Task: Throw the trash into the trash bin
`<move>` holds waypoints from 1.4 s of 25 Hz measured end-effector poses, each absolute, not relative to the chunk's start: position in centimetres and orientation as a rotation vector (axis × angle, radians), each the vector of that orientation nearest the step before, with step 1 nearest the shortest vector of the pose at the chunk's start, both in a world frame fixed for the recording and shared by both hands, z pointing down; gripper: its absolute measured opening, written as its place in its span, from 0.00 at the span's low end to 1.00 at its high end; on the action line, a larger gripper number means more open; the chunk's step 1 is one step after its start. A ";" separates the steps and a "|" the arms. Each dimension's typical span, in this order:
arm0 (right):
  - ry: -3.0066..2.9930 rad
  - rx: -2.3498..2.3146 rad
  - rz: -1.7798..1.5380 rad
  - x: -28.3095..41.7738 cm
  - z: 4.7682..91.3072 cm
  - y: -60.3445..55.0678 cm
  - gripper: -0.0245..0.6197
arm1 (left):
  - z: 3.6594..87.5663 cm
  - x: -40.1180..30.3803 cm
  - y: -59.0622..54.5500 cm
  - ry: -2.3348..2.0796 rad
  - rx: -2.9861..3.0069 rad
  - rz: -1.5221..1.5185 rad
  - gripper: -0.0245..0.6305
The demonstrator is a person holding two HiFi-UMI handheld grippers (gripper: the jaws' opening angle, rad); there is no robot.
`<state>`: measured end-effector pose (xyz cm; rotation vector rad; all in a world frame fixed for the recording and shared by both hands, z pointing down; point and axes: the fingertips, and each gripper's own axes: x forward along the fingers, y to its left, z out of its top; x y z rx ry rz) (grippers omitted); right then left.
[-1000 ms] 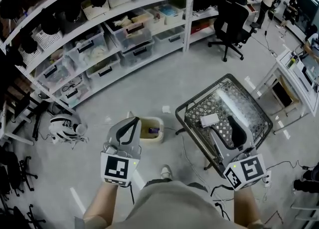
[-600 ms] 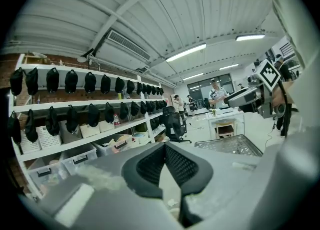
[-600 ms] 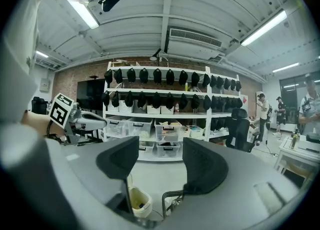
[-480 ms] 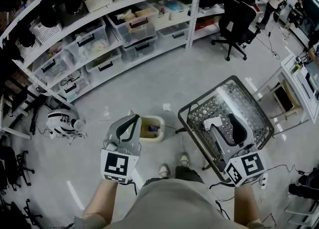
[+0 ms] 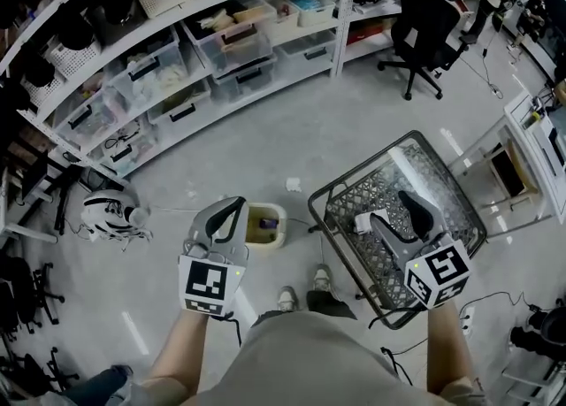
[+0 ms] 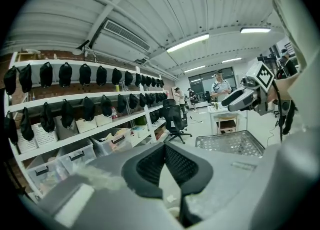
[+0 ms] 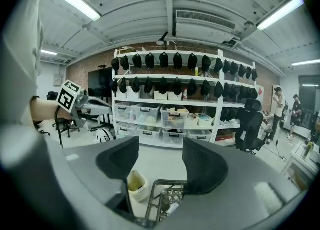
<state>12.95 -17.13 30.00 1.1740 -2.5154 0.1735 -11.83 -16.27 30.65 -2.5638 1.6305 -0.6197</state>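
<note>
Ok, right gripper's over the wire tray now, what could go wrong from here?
1. The white scrap lies on the wire mesh tray; the open right gripper could snag the mesh or pinch nothing.
2. The trash bin is small and low on the floor, so a drop from height may miss.
3. The crumpled scrap on the floor beyond the bin is easy to overlook.
</note>
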 end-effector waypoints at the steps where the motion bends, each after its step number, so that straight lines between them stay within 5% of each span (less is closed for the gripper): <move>1: -2.499 1.141 0.178 13.4 30.8 -17.7 0.47 | 31.0 -11.3 -16.8 1.625 -2.570 -0.629 0.04; 18: -2.162 0.559 0.325 21.1 53.5 -22.1 0.51 | 43.8 -0.2 -24.0 1.468 -2.784 -0.928 0.04; 35: -1.841 0.119 0.152 22.3 72.4 -20.8 0.60 | 57.9 2.3 -21.3 1.507 -2.937 -1.286 0.04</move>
